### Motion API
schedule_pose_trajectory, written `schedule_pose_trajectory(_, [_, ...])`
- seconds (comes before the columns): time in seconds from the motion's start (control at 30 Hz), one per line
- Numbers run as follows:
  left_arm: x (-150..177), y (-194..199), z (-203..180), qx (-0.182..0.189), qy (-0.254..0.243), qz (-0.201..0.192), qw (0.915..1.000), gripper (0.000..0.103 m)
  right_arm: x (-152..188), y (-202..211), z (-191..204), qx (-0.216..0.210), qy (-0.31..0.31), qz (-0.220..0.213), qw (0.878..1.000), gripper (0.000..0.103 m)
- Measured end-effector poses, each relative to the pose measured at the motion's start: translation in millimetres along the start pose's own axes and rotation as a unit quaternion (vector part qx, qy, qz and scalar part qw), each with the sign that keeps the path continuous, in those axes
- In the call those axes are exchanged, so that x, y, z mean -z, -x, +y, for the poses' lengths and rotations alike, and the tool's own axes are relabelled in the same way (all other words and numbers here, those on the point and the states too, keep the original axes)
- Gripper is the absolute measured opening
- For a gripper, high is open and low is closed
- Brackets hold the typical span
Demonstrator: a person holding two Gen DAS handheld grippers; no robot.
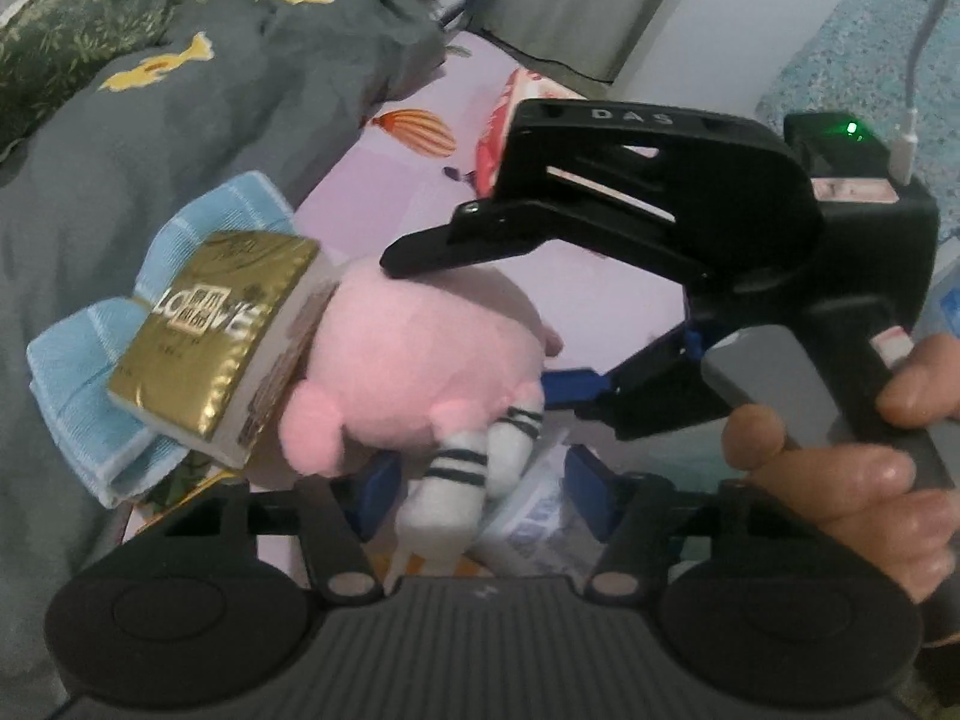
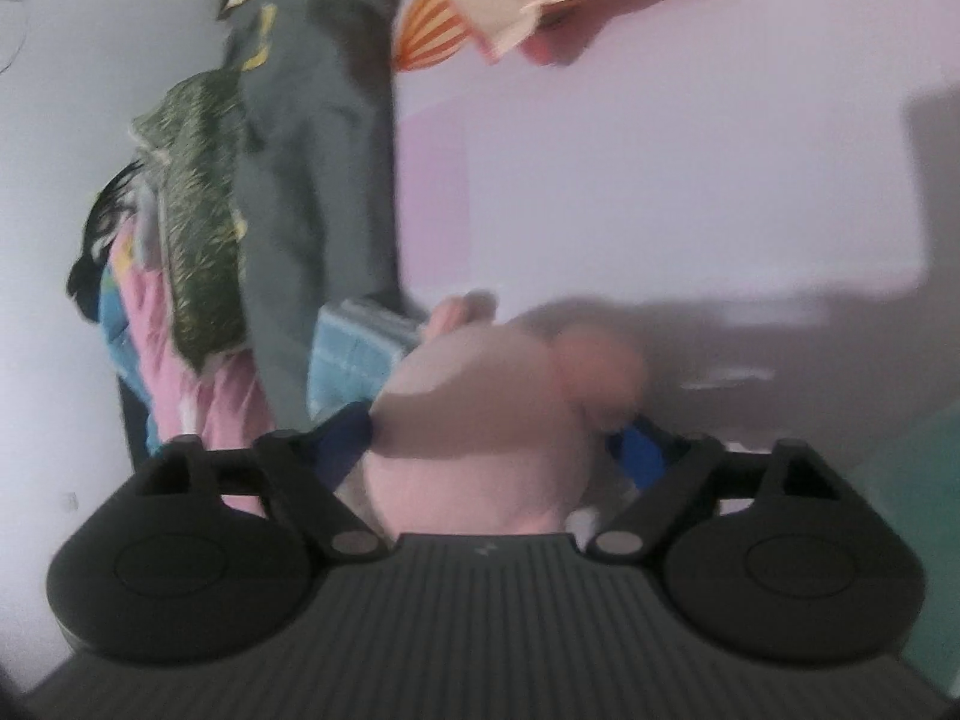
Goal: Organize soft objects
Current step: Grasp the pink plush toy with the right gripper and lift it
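The soft pink plush toy (image 2: 480, 420), held above the lilac bedsheet (image 2: 660, 180), is pinched by the right gripper (image 2: 492, 444), the left gripper (image 1: 480, 480) is spread, and slippage is risked by squashy stuffing.

Left wrist view sits right behind the left gripper (image 1: 480, 480), low over the bed, looking forward and slightly down along the blue fingers (image 1: 591, 489). Very close: the pink plush (image 1: 414, 360) fills mid-frame. It also catches the right gripper (image 1: 561, 384) side-on, coming in from the right with the person's hand (image 1: 840, 450).

Right wrist view looks along its own fingers (image 2: 345, 441), rolled roughly a quarter turn (bedding runs vertically), blurred, and nearer still, plush (image 2: 480, 450) against the lens base.

Shared: the plush, blue towel (image 1: 78, 372) (image 2: 354, 348), grey duvet (image 1: 180, 120) (image 2: 312, 150), lilac sheet (image 1: 600, 300) (image 2: 660, 150), its balloon print (image 1: 417, 131) (image 2: 429, 27).
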State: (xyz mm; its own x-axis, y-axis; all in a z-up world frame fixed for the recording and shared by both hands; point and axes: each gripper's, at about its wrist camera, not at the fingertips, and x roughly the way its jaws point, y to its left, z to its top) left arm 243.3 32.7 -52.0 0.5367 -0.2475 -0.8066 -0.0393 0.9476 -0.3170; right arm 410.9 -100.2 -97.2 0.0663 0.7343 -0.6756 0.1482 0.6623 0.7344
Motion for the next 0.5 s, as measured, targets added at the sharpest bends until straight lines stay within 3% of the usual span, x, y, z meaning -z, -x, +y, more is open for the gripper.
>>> schedule_pose_trajectory(0.1, [0,7,-8,0.001,-0.012,-0.009,0.9999,0.058,4,15,8,0.004,0.02,-0.019,1.0,0.077])
schedule_pose_trajectory(0.5, [7,62,-49,0.034,-0.073,-0.06,0.9949,0.059,36,87,27,-0.046,0.056,-0.065,0.995,0.074])
